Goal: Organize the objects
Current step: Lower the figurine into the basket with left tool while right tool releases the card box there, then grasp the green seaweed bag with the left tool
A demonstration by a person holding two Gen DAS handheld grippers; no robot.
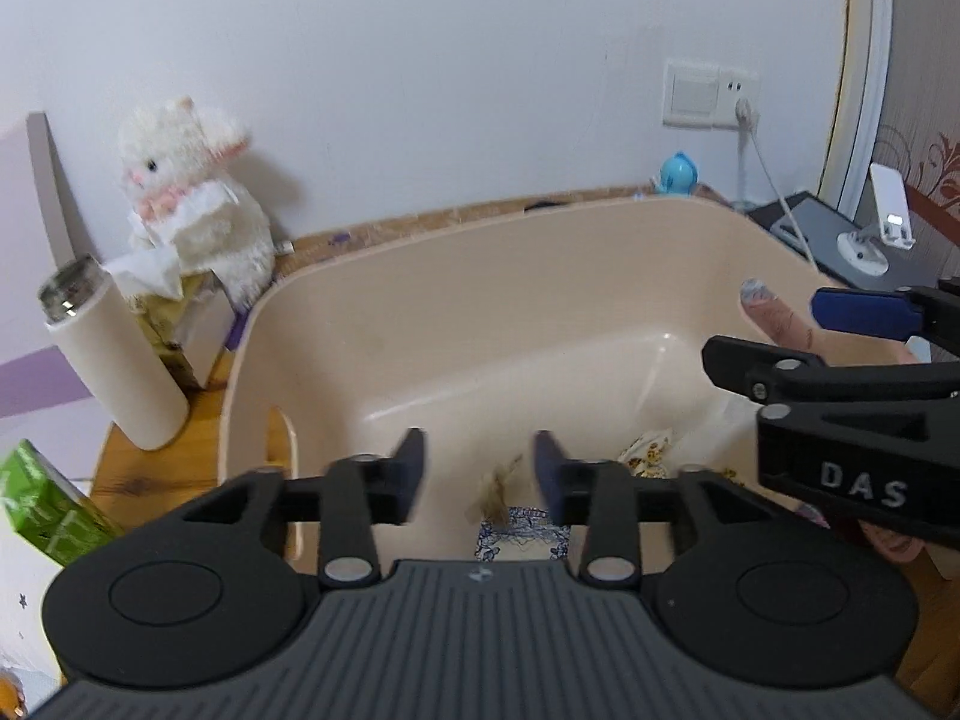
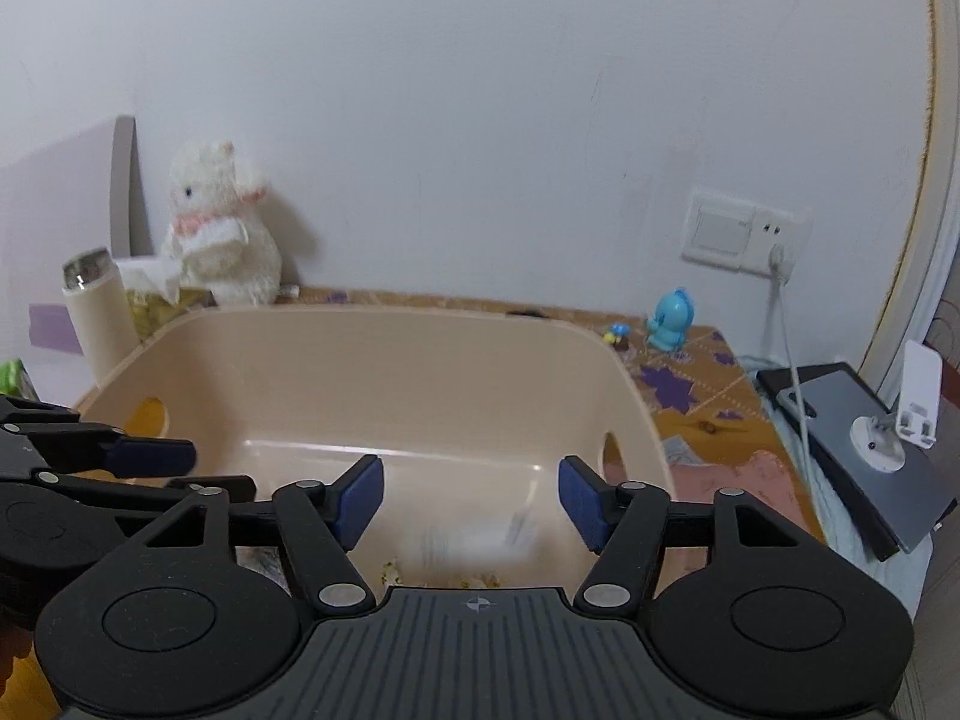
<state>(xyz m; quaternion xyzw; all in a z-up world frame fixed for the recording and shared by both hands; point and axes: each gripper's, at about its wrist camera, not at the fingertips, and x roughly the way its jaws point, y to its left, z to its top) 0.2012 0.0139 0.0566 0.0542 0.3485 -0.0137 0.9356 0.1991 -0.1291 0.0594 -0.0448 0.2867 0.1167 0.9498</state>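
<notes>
Left wrist view – left gripper (image 1: 480,468) fingers apart, over beige bin (image 1: 480,276), empty

The left gripper (image 1: 479,468) body hid the near wall of the beige bin (image 1: 480,276) and part of the bin floor in the left wrist view. Small items on that floor, a blue-patterned piece (image 1: 522,531) and a brownish scrap (image 1: 495,492), were partly covered, and their identity could not be determined. In the right wrist view, a whitish object (image 2: 474,540) on the bin floor was blurred beyond recognition. The green box (image 1: 48,510) was cut off by the frame's left edge. The right gripper (image 1: 798,330) was cut off at the right edge.
</notes>
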